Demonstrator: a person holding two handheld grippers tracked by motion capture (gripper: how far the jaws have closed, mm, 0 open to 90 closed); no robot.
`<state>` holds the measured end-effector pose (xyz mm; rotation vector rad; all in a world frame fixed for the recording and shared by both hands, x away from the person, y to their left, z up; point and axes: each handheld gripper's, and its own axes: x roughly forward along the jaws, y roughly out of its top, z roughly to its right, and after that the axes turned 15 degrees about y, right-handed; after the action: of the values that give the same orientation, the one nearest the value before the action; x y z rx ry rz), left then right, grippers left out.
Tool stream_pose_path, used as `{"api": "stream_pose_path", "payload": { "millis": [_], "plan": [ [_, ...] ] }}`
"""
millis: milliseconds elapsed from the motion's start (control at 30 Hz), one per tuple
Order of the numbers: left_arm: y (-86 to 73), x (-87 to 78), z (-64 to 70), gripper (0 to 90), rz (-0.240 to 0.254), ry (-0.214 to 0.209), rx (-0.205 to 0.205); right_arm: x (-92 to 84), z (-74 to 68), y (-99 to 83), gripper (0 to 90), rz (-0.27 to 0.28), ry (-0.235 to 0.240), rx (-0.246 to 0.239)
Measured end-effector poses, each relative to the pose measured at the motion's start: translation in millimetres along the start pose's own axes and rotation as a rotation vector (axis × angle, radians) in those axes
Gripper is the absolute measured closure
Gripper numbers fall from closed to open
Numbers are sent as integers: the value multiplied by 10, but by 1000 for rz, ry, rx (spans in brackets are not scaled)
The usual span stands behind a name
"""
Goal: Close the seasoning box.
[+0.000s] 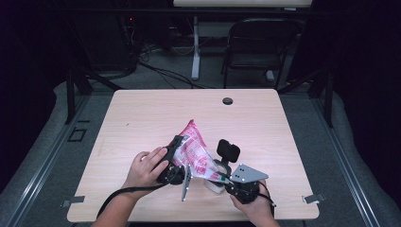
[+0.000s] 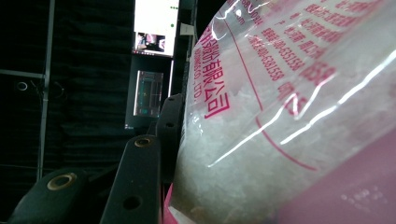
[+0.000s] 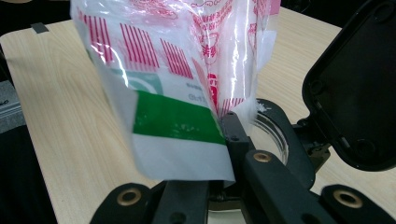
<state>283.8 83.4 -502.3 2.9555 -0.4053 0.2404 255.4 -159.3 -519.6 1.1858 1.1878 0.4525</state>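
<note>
Pink-printed clear plastic bag point(image 1: 194, 149) of white granules, tilted above the pale wooden table point(image 1: 142, 123), top corner pointing away from the person, lower end down over a small clear jar point(image 1: 215, 182) near the table's front edge. Held from the left by the left gripper point(image 1: 176, 150), jaws part-way closed and clamped on the bag's side; in the left gripper view, one black jaw pressed against the film point(image 2: 280, 116), white grains and red lettering showing through it. Left hand point(image 1: 144, 168) wrapped around that gripper's body, black cable trailing off toward the table edge.

Right gripper point(image 1: 226, 178) at the jar, as far closed as it goes, jaws clasped around the jar; in the right gripper view, the jar's clear rim point(image 3: 273, 130) between the black jaws, its black hinged lid point(image 3: 355, 93) flipped open and standing up at the right. Bag's lower corner, with a green band and white panel point(image 3: 177, 121), hanging just in front of the jar mouth, touching or nearly touching the rim; cannot tell which. Grey three-cornered plate point(image 1: 247, 173) on top of the right gripper, right hand point(image 1: 257, 208) below it.
</note>
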Motion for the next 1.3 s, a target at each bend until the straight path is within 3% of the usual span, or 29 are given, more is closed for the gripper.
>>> {"api": "stream_pose_path", "payload": {
  "millis": [1300],
  "plan": [
    [3,-11,-18,631,3,5,-5,8,-2,-4,897,4,0,4]
  ]
}}
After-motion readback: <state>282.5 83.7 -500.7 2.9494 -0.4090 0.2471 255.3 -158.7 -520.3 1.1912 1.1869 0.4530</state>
